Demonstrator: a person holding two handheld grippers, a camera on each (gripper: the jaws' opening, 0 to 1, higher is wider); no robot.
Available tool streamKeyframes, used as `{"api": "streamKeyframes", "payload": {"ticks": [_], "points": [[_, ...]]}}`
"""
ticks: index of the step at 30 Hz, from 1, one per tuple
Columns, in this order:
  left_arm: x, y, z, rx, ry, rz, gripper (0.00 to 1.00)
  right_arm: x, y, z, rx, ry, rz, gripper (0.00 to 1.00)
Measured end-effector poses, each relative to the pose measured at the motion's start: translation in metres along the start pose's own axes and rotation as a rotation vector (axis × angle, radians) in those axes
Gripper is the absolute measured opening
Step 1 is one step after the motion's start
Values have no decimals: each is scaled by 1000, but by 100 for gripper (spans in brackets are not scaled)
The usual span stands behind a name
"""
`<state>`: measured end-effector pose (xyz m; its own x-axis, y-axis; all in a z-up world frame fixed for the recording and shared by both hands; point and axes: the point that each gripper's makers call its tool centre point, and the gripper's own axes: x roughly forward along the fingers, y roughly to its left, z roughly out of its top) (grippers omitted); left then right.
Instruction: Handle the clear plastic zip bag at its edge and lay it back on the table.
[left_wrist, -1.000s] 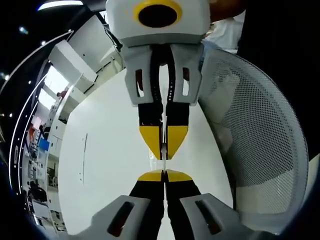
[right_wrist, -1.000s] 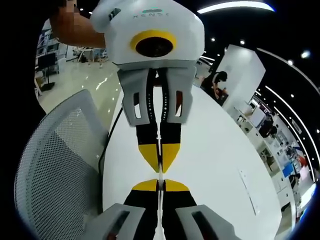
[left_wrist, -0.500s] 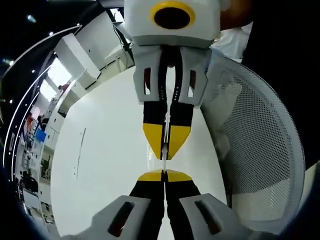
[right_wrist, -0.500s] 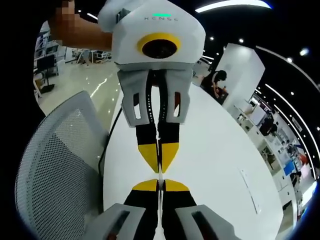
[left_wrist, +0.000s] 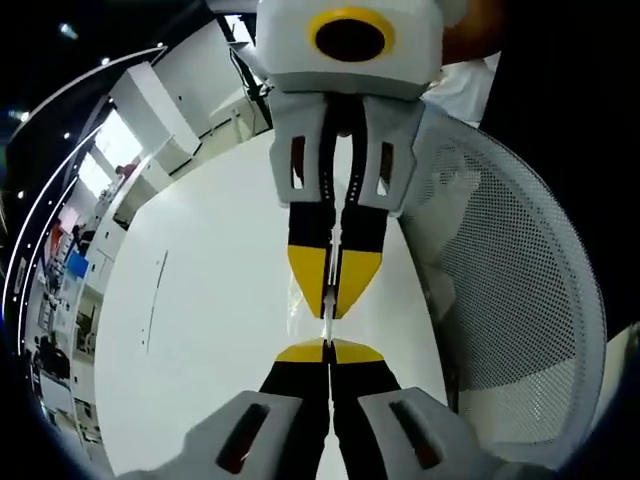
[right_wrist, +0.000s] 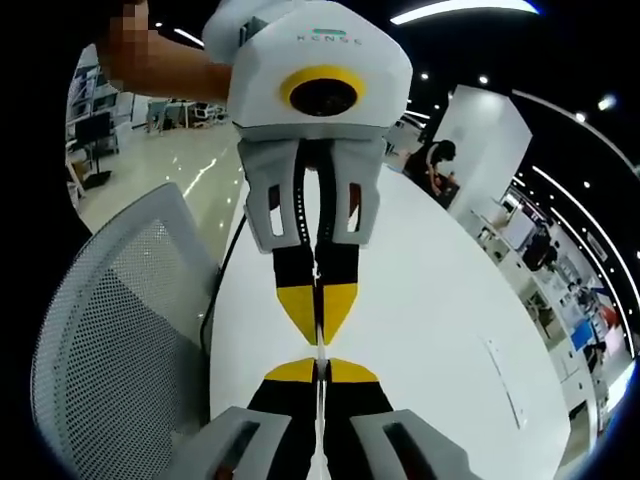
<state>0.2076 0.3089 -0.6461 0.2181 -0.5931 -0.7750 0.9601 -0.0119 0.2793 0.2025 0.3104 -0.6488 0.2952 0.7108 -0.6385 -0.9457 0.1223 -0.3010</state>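
Little has shifted since a second ago. The left gripper (left_wrist: 328, 350) and right gripper (right_wrist: 320, 371) face tip to tip, each pinched tight on the clear zip bag's edge (left_wrist: 327, 325), above the white table (left_wrist: 200, 330); a mesh chair (left_wrist: 520, 300) stands beyond.

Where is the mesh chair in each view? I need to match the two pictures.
Left gripper view: the mesh chair fills the right side, beside the white table.
Right gripper view: the chair fills the lower left, at the table's left edge.
Shared landmark: the table, which lies behind the two shut grippers meeting tip to tip at the middle of each view.
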Motion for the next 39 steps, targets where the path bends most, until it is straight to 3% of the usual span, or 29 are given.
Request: {"api": "streamKeyframes", "payload": {"ticks": [39], "points": [[-2, 1, -7, -7, 5, 24, 0, -1, 0, -12, 16, 19, -9, 0]]}}
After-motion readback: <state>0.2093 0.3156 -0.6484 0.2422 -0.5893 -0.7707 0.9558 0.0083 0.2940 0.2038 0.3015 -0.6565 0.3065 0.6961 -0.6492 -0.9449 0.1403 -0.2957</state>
